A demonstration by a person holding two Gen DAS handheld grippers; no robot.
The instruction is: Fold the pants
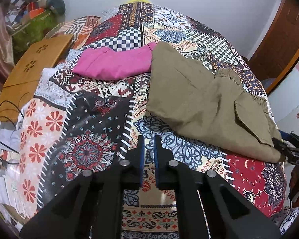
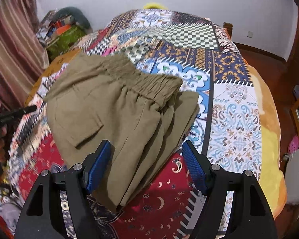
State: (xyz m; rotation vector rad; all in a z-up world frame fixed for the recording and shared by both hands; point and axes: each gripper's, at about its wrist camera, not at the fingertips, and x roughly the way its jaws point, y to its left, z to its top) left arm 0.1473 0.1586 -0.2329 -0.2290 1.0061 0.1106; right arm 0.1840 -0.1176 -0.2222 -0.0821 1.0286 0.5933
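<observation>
The right gripper stands with its blue pads well apart and nothing pressed between them; the near end of the olive pants lies in the gap under the fingers, so this hand is right over the cloth. The garment is already doubled into a thick bundle: its gathered waistband lies at the far end, a flapped pocket faces up on the left, and the stacked folded edges run down the right side toward the gripper. Its long axis therefore runs away from the right gripper, from the near edge of the bed toward the middle of the patchwork cover. The left gripper has its pads together on nothing and hangs over bare cover; from it the pants lie off to the right and farther up the bed, clear of its fingers. A folded pink garment lies beyond, touching the pants' far left corner. I judge the right hand the nearer one, placed to take the near end and carry it toward the waistband.
</observation>
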